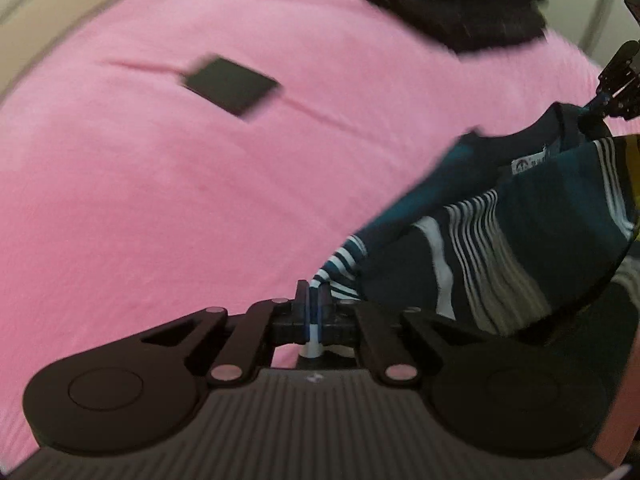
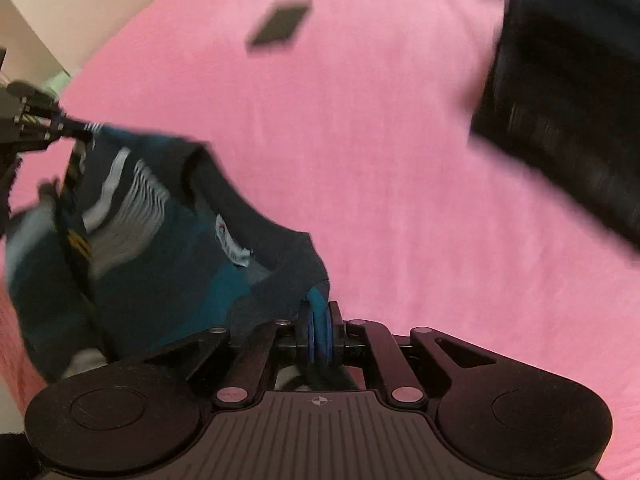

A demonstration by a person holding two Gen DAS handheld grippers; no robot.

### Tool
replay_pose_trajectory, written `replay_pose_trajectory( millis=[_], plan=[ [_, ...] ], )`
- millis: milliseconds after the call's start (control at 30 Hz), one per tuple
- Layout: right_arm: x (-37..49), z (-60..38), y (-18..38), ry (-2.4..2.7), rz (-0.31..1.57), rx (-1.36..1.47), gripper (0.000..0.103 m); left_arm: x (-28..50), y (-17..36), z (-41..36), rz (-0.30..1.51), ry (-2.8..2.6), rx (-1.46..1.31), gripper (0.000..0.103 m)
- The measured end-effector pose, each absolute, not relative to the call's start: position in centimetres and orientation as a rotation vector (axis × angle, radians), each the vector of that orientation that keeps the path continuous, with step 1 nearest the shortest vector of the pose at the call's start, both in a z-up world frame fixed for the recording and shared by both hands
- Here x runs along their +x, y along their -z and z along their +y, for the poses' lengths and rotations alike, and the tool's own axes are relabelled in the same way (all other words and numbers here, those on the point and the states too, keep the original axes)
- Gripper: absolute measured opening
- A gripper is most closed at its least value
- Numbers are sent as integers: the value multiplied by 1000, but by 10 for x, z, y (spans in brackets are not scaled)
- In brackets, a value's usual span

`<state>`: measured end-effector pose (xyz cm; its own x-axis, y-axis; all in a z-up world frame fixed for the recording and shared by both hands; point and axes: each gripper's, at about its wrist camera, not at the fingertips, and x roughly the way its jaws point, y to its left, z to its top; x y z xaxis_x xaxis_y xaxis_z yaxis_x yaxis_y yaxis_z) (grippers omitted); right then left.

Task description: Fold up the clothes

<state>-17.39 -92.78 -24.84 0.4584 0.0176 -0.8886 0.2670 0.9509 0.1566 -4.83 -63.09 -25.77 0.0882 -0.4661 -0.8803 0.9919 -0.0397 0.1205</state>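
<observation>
A dark teal shirt (image 1: 500, 240) with white stripes and a neck label hangs slack, stretched between both sets of jaws, each clamped on an edge.

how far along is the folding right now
Done: a dark folded stack already lies on the pink sheet. In hand: the left gripper and right gripper each pinch an edge of the striped shirt, held up, label showing. Left: laying it flat and folding it.
</observation>
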Motion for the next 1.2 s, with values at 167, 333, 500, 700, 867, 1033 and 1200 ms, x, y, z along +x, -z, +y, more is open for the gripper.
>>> replay_pose_trajectory(
  millis=[167, 333, 500, 700, 867, 1033, 1200],
  plan=[
    [-101, -945, 199, 160, 892, 159, 3, -7, 219, -610, 699, 1172, 811, 3],
    [-28, -939, 211, 161, 850, 103, 46, 26, 248, -624, 740, 920, 867, 11],
    [-32, -888, 227, 47, 854, 183, 87, 2, 259, -592, 834, 1055, 825, 48],
    [-49, -811, 266, -36, 982, 395, 87, -47, 294, -540, 1022, 1286, 741, 74],
    [-47, -784, 286, 46, 1037, 654, 87, -91, 303, -514, 978, 1361, 792, 17],
    [-48, -783, 294, 109, 1117, 786, 87, -136, 276, -493, 890, 1398, 849, 1],
    [-44, -767, 280, 134, 1116, 819, 93, -199, 260, -461, 919, 1528, 810, 0]
  ],
)
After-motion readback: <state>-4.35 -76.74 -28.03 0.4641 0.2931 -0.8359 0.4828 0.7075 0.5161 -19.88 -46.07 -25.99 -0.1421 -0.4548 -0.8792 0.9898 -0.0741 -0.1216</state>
